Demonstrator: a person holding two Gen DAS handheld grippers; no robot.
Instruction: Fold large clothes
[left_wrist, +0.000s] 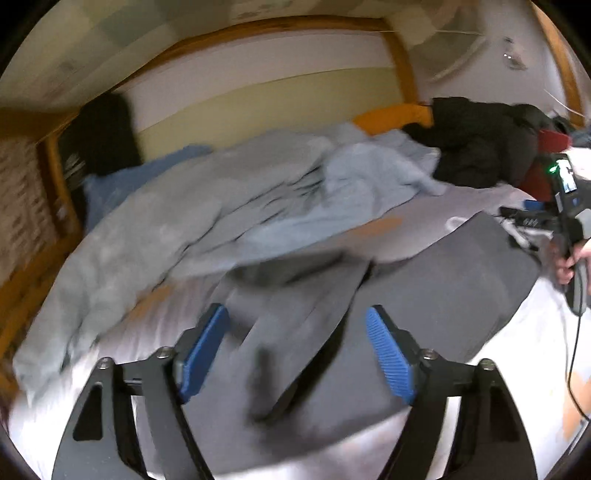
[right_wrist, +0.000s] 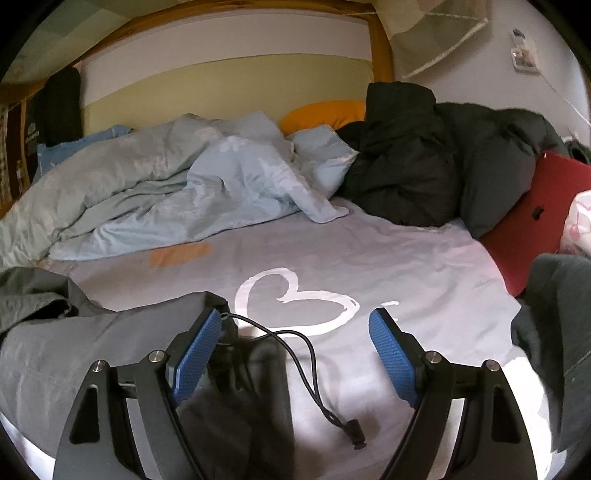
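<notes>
A large grey garment (left_wrist: 443, 266) lies spread across the pale bed sheet (left_wrist: 399, 221), partly folded over itself. My left gripper (left_wrist: 295, 312) hovers over it with its blue pads (left_wrist: 391, 354) wide apart and nothing between them. In the right wrist view the same grey garment (right_wrist: 74, 343) lies at the lower left. My right gripper (right_wrist: 295, 314) stands open over the sheet's white heart print (right_wrist: 295, 295), holding nothing. A black cable (right_wrist: 306, 350) trails between its fingers. A person's hand (left_wrist: 565, 266) holding the other gripper's handle shows at the right edge of the left wrist view.
A crumpled light blue duvet (right_wrist: 166, 184) fills the far left of the bed. A black jacket (right_wrist: 424, 158), an orange pillow (right_wrist: 325, 112) and a red laptop (right_wrist: 535, 221) lie at the far right. Another dark garment (right_wrist: 554, 332) hangs at the right edge. A wooden frame (left_wrist: 402, 55) surrounds the bed.
</notes>
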